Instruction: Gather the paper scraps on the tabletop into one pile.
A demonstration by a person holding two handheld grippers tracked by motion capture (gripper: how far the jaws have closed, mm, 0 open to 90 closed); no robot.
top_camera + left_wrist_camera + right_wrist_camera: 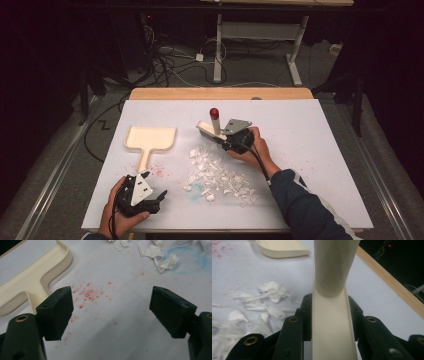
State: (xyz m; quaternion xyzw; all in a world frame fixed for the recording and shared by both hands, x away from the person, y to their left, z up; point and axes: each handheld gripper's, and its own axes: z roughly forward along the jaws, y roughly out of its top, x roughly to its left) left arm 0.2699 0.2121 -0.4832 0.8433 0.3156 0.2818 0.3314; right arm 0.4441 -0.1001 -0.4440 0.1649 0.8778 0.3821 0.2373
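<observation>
A cream hand brush (209, 131) with an upright, red-tipped handle (214, 113) stands just behind a pile of white paper scraps (217, 175). My right gripper (222, 139) is shut on the brush's cream body (332, 327), with the black jaws pressing both its sides. A cream dustpan (150, 138) lies flat to the left, its handle toward the front. Near the table's front left, my left gripper (160, 197) is open with nothing between its jaws, and it hovers (111, 302) over bare table beside the dustpan handle (30, 290).
Red specks (87, 293) dot the white tabletop (310, 150) by the dustpan handle. A blue chalk ring (185, 260) sits at the near edge of the scraps (160, 255). A wooden strip (220, 93) borders the table's far edge. Cables and desk legs lie on the floor beyond.
</observation>
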